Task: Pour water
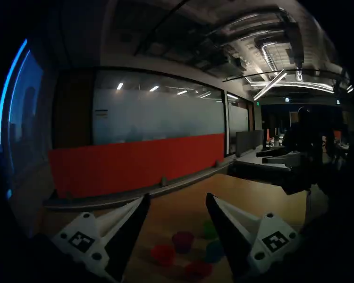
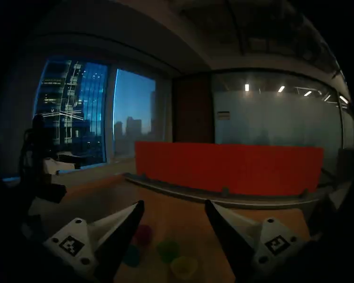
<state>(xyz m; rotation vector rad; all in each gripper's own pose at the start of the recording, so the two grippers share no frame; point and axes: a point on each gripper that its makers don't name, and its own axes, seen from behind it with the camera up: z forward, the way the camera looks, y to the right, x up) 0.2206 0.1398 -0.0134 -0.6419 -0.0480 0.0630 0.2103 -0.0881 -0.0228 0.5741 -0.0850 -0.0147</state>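
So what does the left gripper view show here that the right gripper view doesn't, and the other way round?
Left gripper view: open ceiling ducts, a lit strip light and red cups.
Right gripper view: tall windows onto a dusk skyline, and a yellow cup.
Shared: the red partition, the frosted glass wall above it, the wooden table, a green cup and a purple cup. Each camera also sees its own fingers, left gripper and right gripper, both open and empty.

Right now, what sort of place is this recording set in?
Probably an open-plan office: a frosted glass wall, a red desk partition, and a window onto lit high-rises.
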